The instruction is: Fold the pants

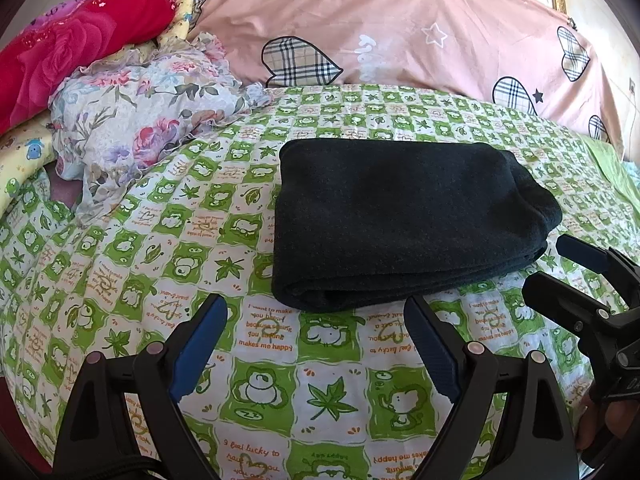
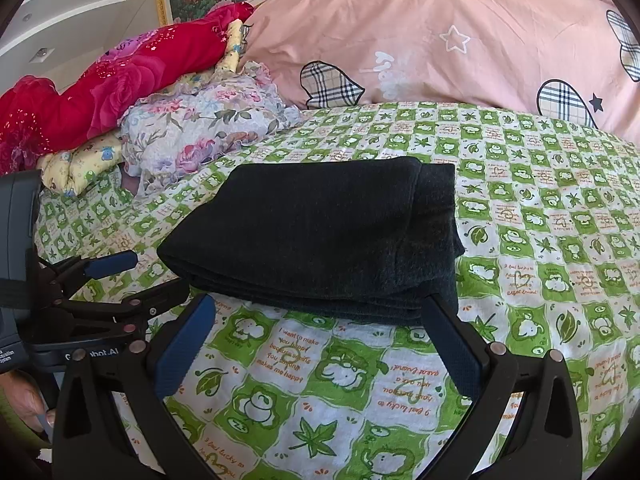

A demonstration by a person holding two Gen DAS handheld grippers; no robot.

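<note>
The left gripper (image 1: 316,344) hangs wide open above the bed sheet (image 1: 328,400), just short of the pants (image 1: 400,224), which lie folded into a thick dark bundle in the middle of the bed. The right gripper (image 2: 320,344) also gapes empty, one fingertip (image 2: 436,312) at the bundle's near edge.

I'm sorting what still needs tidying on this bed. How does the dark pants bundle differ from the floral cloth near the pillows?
The pants are plain dark fabric; the floral cloth is pale with pink and purple flowers. The pants lie folded in a flat, stacked rectangle; the floral cloth is crumpled, with ruffled edges. The pants sit alone mid-bed; the floral cloth leans against the red pillow. Both rest on the green checked sheet, and neither gripper holds them.
</note>
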